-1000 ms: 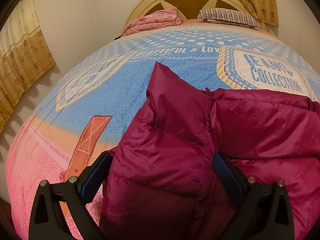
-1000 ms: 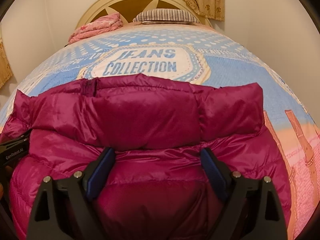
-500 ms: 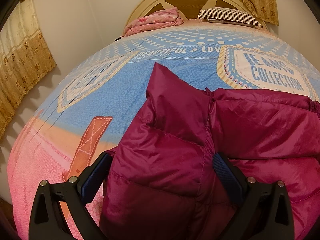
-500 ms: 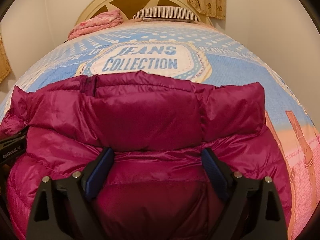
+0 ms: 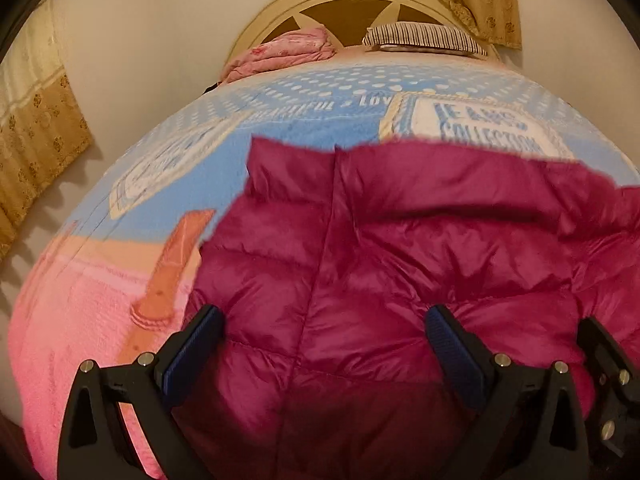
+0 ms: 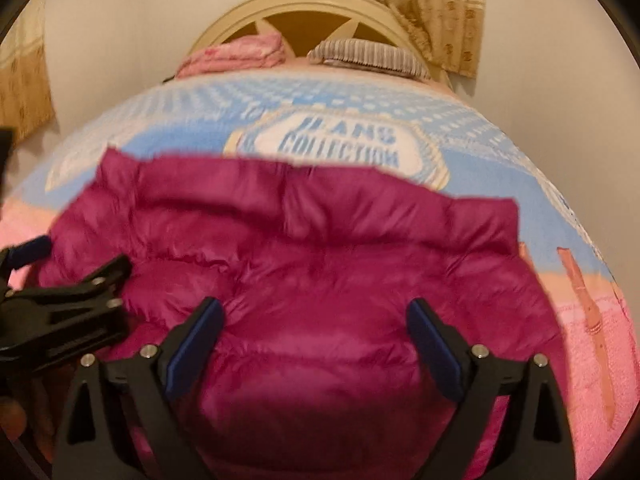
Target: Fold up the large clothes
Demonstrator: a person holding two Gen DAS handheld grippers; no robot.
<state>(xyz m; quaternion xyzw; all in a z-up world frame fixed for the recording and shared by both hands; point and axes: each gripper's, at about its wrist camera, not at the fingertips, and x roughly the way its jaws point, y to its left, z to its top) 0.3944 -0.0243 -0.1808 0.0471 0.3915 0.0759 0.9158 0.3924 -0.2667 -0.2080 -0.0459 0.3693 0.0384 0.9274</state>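
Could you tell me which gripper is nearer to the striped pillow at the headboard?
Probably right, narrowly. The striped pillow lies nearly straight ahead of the right gripper, but ahead and rightward of the left gripper.

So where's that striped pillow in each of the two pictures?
Left wrist view: the grey striped pillow lies top, right of centre, against the headboard.
Right wrist view: the pillow sits top centre.
Shared landmark: the folded pink blanket just left of it.

Warm, dim indoor light — yellowish cast on wall [image 5: 160, 40]. Curtain [image 5: 36, 148] throws scalloped shadow there. Both views motion-blurred; bedspread [image 6: 340, 148] lettering smeared. Strong fisheye bulge, dark vignette at corners. Soft sheen on jacket [image 5: 360, 272] — no harsh glare.
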